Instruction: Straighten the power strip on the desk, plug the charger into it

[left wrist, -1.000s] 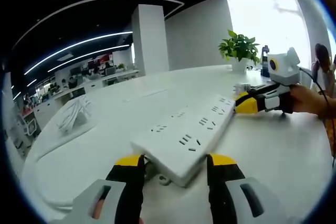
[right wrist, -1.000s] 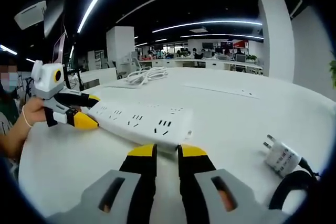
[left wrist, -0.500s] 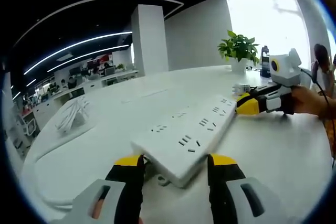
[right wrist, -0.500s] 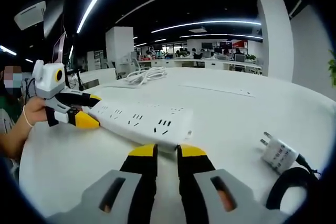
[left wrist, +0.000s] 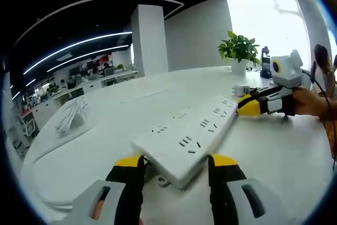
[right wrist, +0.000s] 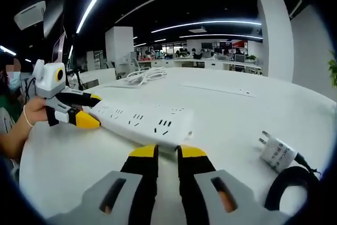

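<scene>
Little is changed since the earlier frames. The power strip is spanned lengthwise by both hand-held grippers: the left hand-held gripper is held open round one end, the right hand-held gripper nearly shut at the other; the charger is seen lower right, nearer the right one.

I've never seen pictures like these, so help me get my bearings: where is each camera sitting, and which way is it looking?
Left gripper view: rides on the left tongs, looking along the power strip from one end toward a potted plant; its own open yellow-tipped jaws rise below.
Right gripper view: rides on the right tongs, facing the strip's opposite end and the open office; the charger lies to its right.
Shared: the white desk, the strip, and each view catches the other tongs with the person's hand.
</scene>
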